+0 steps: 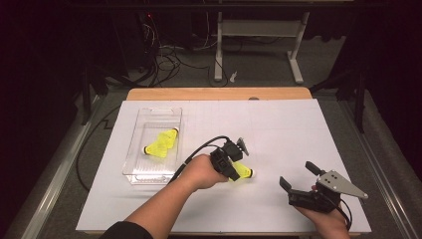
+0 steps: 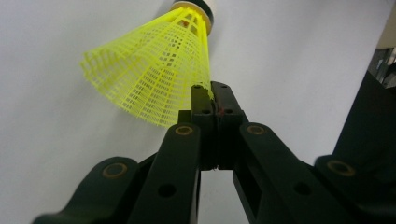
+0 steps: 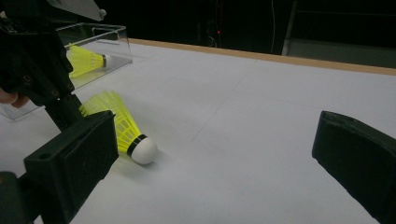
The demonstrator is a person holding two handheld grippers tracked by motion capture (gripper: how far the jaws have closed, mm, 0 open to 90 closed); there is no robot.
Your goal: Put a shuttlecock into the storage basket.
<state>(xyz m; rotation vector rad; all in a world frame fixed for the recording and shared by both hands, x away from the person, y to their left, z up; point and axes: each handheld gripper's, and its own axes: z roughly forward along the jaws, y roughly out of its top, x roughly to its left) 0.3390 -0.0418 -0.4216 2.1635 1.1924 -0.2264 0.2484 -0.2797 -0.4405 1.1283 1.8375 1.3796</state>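
High view shows 2 grippers over a white tabletop (image 1: 278, 129), 1 clear plastic bin (image 1: 130, 164) and 3 yellow shuttlecocks in all. 2 of the shuttlecocks (image 1: 161, 144) lie inside the bin, side by side with their cork ends pointing opposite ways. The 3rd shuttlecock (image 1: 243, 172) lies on its side on the tabletop to the right of the bin, its white cork pointing right. The left gripper (image 1: 234, 169) reaches onto it, and in the left gripper view its jaws are pressed together on the edge of the yellow mesh skirt (image 2: 154, 70). The right gripper (image 1: 298, 178) is held near the front right of the tabletop, well apart from the shuttlecock, with its 2 jaws spread wide and nothing between them.
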